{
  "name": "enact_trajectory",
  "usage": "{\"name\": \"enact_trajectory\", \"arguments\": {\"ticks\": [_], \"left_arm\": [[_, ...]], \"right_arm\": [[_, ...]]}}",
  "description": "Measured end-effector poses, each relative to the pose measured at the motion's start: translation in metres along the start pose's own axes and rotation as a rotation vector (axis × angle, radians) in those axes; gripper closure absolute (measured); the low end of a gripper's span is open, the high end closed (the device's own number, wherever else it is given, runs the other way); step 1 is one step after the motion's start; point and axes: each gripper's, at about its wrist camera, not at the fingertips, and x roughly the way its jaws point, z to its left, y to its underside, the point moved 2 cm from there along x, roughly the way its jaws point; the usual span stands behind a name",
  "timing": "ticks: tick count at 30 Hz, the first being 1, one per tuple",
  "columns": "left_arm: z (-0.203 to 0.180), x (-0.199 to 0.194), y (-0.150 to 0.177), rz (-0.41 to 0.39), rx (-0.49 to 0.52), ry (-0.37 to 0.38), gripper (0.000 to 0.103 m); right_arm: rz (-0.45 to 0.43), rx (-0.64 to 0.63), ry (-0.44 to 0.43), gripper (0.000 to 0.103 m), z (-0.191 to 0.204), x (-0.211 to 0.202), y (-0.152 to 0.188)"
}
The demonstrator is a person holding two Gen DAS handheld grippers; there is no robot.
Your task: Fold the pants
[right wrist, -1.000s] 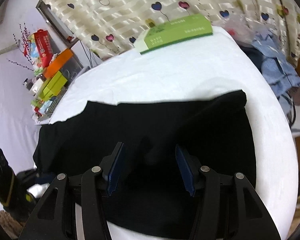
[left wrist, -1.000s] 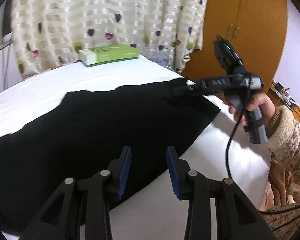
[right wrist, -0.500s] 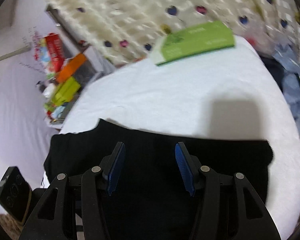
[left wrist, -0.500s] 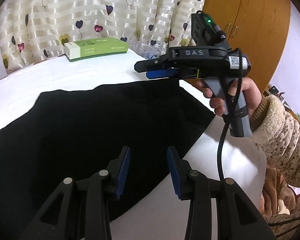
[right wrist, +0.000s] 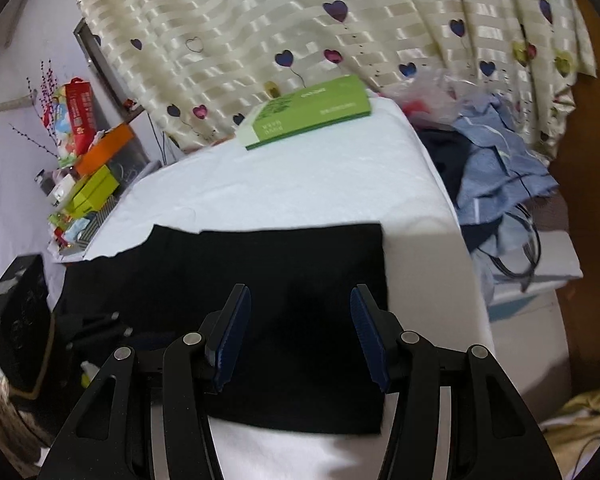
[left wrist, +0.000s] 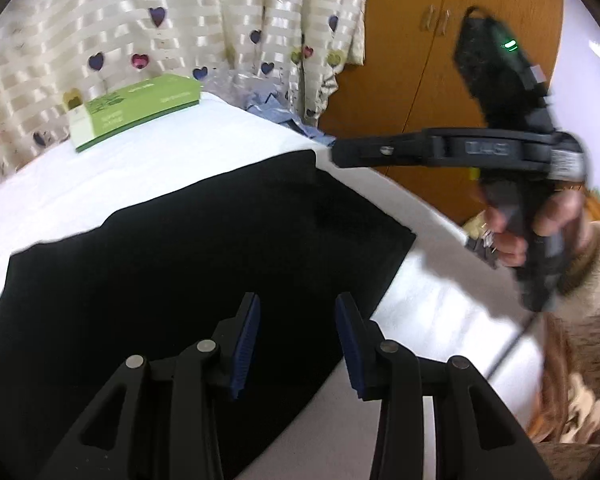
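Left tongs [left wrist: 296, 344]: jaws apart, nothing between the blue pads, held above the near edge of the black pants [left wrist: 172, 280] at lower centre of the left wrist view. Right tongs [right wrist: 300, 336]: jaws likewise wide apart and empty, over the pants [right wrist: 260, 280] in the lower middle of the right wrist view. In the left view the right tongs [left wrist: 340, 154] reached in from the right of the frame; its tip lay at the far right corner of the pants, and whether it touched the cloth could not be told.

Pants lay flat and spread on the white-covered table [right wrist: 300, 184], filling the lower half of both frames.

Surroundings: green box [right wrist: 308, 112] at the table's far edge, well apart from the pants, against the heart-print curtain [right wrist: 300, 20]. Pile of blue clothes [right wrist: 496, 160] off the table's right side, with cables beneath. Cluttered boxes [right wrist: 84, 184] at left of frame. Wooden wardrobe [left wrist: 420, 60] at upper right of the left view.
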Motion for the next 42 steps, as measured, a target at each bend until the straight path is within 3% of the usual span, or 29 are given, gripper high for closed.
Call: {"name": "enact_trajectory", "arguments": {"ticks": [4, 6, 8, 11, 16, 19, 25, 32, 35, 39, 42], "left_arm": [[-0.002, 0.017, -0.004, 0.051, 0.051, -0.085, 0.062], [0.0, 0.018, -0.006, 0.05, 0.055, -0.078, 0.069], [0.002, 0.018, -0.008, 0.049, 0.055, -0.063, 0.087], [0.007, 0.016, -0.013, 0.039, 0.059, -0.059, 0.094], [0.037, 0.01, -0.021, 0.001, -0.048, -0.044, 0.094], [0.062, 0.009, -0.021, -0.007, -0.141, -0.054, 0.094], [0.084, 0.011, -0.013, -0.007, -0.23, -0.063, 0.094], [0.097, 0.007, -0.004, -0.016, -0.279, -0.081, 0.094], [0.1, 0.008, -0.001, -0.011, -0.308, -0.05, 0.094], [0.092, 0.003, 0.002, -0.013, -0.269, -0.036, 0.093], [0.088, -0.005, 0.005, -0.026, -0.264, -0.016, 0.082]], "right_arm": [[0.014, 0.022, -0.005, 0.05, -0.004, 0.001, 0.009], [0.027, 0.02, -0.008, 0.05, -0.005, 0.005, 0.012], [0.032, 0.027, -0.001, 0.05, -0.006, 0.009, 0.013], [0.038, 0.039, -0.014, 0.05, -0.005, 0.015, 0.013], [0.064, -0.03, 0.059, 0.05, 0.003, 0.031, 0.0], [0.082, -0.012, 0.036, 0.05, 0.0, 0.042, -0.011], [0.102, 0.047, -0.044, 0.05, 0.001, 0.06, -0.025], [0.118, 0.11, -0.163, 0.05, 0.008, 0.072, -0.024], [0.093, 0.137, -0.156, 0.05, 0.005, 0.078, -0.029], [0.113, 0.105, -0.114, 0.05, 0.007, 0.092, -0.037], [0.12, 0.063, -0.114, 0.05, 0.014, 0.096, -0.039]]}}
